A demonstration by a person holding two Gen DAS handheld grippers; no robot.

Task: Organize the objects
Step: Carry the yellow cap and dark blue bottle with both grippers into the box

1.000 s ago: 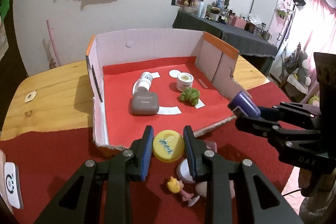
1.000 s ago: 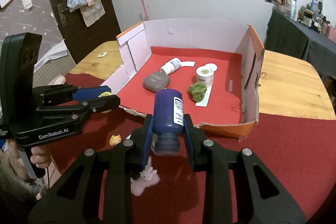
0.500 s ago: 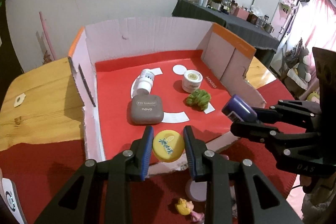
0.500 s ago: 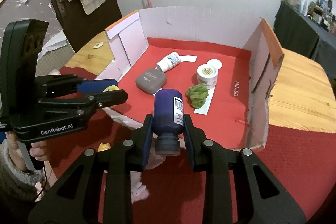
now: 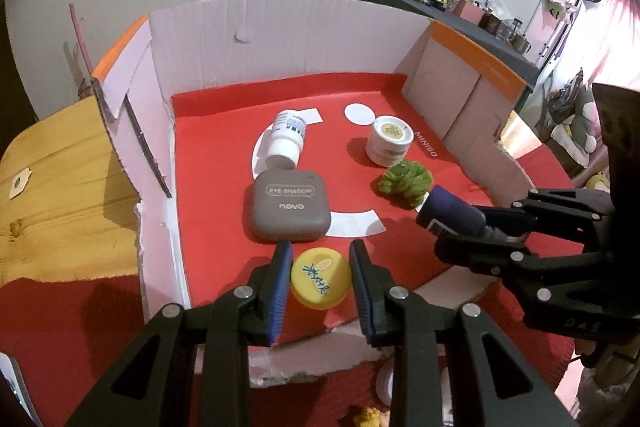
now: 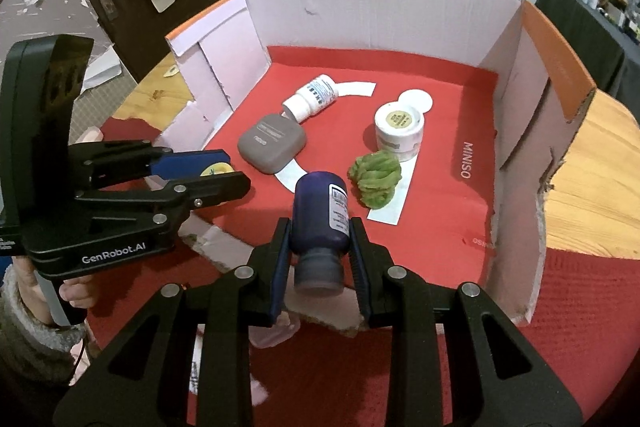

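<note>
My left gripper (image 5: 318,259) is shut on a small yellow round tin (image 5: 320,277) and holds it above the front of the red-floored cardboard box (image 5: 248,23). My right gripper (image 6: 320,233) is shut on a dark blue bottle (image 6: 320,205) with a white label, held over the box's torn front edge. Each gripper shows in the other's view: the right gripper (image 5: 476,227) with the bottle (image 5: 452,213), the left gripper (image 6: 224,169) with the tin (image 6: 216,169). Inside lie a grey eye-shadow case (image 5: 290,205), a white pill bottle (image 5: 288,139), a white jar (image 5: 390,141) and a green scrunchie (image 5: 406,181).
The box has tall white walls at the back and sides, with orange-topped flaps (image 6: 556,67). It stands on a red cloth (image 6: 580,307) over a wooden table (image 5: 60,195). Small toys (image 6: 276,331) lie on the cloth under the grippers. A person's hand (image 6: 76,293) holds the left gripper's handle.
Both grippers have moved forward and down from in front of the box to over its front edge, carrying the tin and the bottle. The items in the box have not moved.
</note>
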